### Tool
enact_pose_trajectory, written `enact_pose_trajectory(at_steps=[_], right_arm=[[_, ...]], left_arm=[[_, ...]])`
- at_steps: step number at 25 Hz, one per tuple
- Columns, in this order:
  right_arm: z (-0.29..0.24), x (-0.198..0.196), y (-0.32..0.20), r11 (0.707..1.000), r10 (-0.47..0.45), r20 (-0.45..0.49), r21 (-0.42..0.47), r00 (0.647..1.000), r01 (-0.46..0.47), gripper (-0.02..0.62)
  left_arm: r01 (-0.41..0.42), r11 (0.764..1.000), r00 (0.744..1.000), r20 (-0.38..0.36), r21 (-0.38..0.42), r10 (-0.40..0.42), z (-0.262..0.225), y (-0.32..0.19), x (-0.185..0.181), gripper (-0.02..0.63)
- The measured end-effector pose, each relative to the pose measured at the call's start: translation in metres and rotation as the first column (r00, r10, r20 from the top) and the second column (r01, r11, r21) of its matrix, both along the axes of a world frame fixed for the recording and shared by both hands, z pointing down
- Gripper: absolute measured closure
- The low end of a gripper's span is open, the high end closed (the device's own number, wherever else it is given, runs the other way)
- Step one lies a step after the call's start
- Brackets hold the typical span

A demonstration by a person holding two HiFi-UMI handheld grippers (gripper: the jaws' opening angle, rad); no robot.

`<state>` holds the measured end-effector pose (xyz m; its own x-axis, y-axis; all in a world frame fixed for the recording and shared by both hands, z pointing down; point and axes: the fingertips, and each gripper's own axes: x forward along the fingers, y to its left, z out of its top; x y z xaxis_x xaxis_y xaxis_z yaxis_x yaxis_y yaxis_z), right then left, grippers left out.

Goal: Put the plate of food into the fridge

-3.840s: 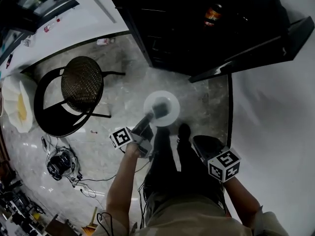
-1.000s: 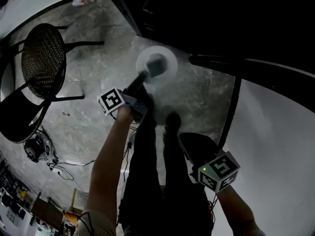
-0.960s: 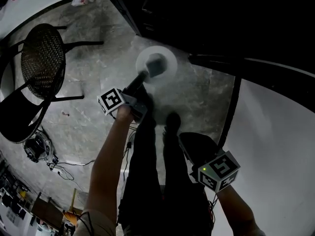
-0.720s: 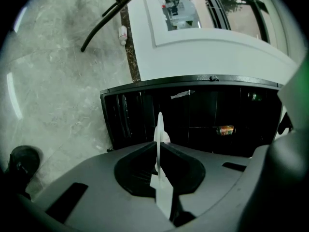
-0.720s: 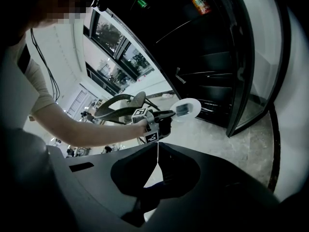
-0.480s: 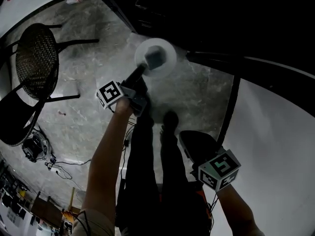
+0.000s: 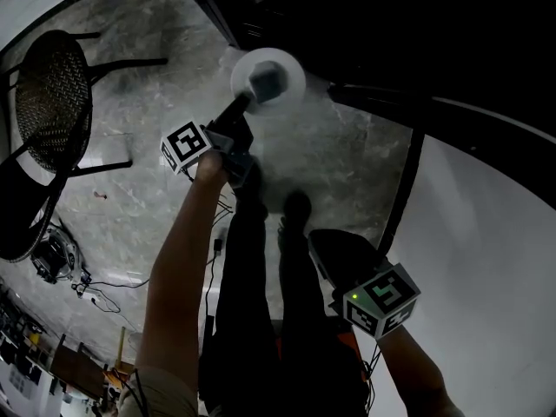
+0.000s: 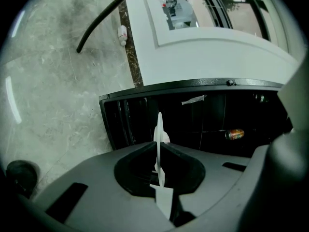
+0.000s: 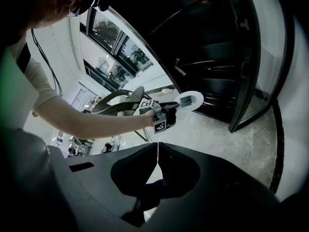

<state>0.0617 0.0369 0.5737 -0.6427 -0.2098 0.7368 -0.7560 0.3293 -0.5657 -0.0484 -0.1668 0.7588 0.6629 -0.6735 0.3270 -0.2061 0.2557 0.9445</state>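
Two jaws of our left gripper [image 7: 246,102] pinch the plate [image 7: 287,68] by its rim, holding it above the floor [image 7: 130,172] just before the dark, open fridge [image 7: 373,24]. Our right gripper [image 9: 157,161] is closed and empty. We judge the plate stiff, slick and breakable, and likely to tip under the food [image 7: 267,81] with only a rim grip.
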Motion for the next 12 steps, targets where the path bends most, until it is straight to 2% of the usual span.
enact_pose_trajectory(at_steps=[12], right_arm=[[0.006,-0.014,0.0,0.999,0.029,0.031,0.015,0.999,-0.03,0.572]], left_arm=[[-0.026,1.0,1.0,0.014,0.006,0.026,0.015,-0.017,-0.002,0.591]])
